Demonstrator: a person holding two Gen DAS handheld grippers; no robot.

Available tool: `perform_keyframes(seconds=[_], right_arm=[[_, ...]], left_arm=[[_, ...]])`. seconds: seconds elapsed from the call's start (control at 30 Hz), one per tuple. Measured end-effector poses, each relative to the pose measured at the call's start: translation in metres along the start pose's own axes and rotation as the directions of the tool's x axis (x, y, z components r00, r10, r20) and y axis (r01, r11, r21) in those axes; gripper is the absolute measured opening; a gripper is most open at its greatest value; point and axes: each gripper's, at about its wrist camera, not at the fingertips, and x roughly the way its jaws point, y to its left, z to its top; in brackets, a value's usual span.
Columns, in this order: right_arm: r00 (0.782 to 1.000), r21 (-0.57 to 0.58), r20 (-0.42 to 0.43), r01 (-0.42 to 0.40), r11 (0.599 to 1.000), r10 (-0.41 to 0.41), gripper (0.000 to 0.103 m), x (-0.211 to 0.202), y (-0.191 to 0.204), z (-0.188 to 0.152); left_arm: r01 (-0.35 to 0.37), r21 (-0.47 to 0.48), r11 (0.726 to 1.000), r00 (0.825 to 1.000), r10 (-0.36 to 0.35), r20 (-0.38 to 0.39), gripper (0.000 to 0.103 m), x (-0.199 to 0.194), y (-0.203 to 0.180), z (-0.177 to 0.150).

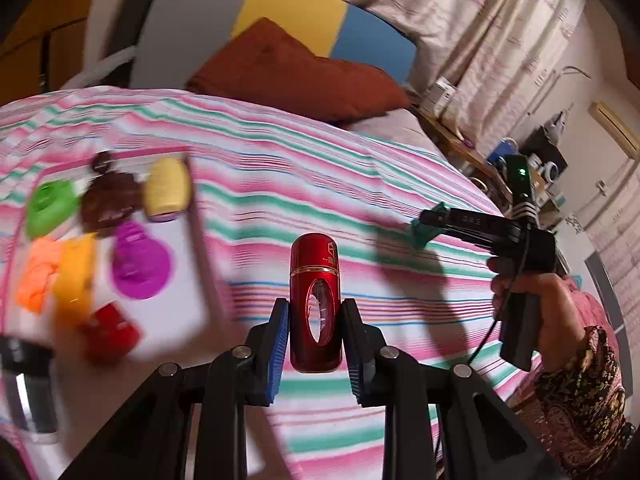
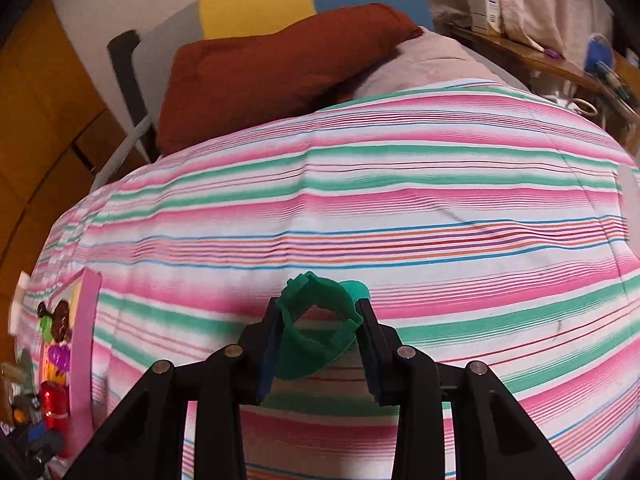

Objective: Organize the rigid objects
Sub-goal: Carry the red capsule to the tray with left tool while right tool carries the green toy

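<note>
My left gripper (image 1: 315, 336) is shut on a shiny red capsule-shaped bottle (image 1: 316, 300), held upright above the striped bedspread (image 1: 320, 168). To its left lies a pink-rimmed white tray (image 1: 188, 280) with several coloured moulded toys: green (image 1: 50, 208), brown (image 1: 108, 200), pale yellow (image 1: 166, 190), purple (image 1: 138, 260), orange (image 1: 38, 276), yellow (image 1: 76, 276) and red (image 1: 110, 330). My right gripper (image 2: 318, 320) is shut on a dark green hollow toy (image 2: 316, 332); in the left wrist view the right gripper (image 1: 424, 228), held by a hand, hovers at the right over the bed with the green toy (image 1: 426, 226) at its tip.
A rust-brown pillow (image 1: 296, 68) lies at the head of the bed, against a grey, yellow and blue headboard (image 1: 288, 12). A cluttered wooden side shelf (image 2: 560, 64) runs along the right. A dark cylindrical object (image 1: 32, 384) sits at the lower left. The tray (image 2: 86, 320) sits at the bed's left edge.
</note>
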Motion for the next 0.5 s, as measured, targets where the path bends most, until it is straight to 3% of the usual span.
perform_keyframes(seconds=[0.23,0.5], right_arm=[[0.998,-0.055,-0.005,-0.063,0.996,0.063,0.036,-0.002,0.036,-0.014],[0.987,-0.103,0.002,-0.159,0.982,0.16,0.036,-0.016,0.081,-0.036]], left_arm=[[-0.054,-0.035,0.998,0.998,0.055,0.011,0.025,-0.016,0.035,-0.012],[-0.075,-0.045,0.996,0.996,0.073,-0.05,0.025,-0.004,0.051,-0.027]])
